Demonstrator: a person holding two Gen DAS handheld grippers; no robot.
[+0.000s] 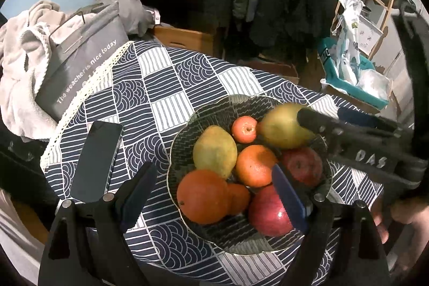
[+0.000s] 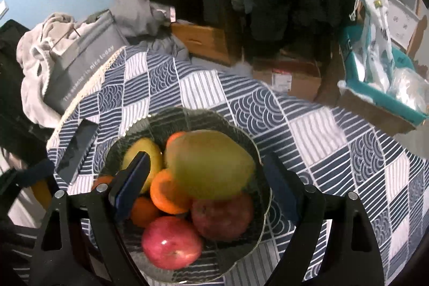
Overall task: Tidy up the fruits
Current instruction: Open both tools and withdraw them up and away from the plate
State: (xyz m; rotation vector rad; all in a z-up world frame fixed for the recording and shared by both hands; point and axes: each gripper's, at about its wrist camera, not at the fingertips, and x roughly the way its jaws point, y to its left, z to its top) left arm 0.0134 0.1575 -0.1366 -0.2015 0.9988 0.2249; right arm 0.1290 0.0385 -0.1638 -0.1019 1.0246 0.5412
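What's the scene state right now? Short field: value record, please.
surface: table under a blue-and-white patterned tablecloth
container: glass bowl, scalloped rim
fruit in bowl: large mango, smaller mango, big orange, mandarin, small red fruit, two red apples
beside bowl: dark phone, flat on the cloth
left gripper: open, over the bowl, holding nothing
right gripper: open, straddling the large mango, pads not seen pressing
off table: grey bag with white lettering
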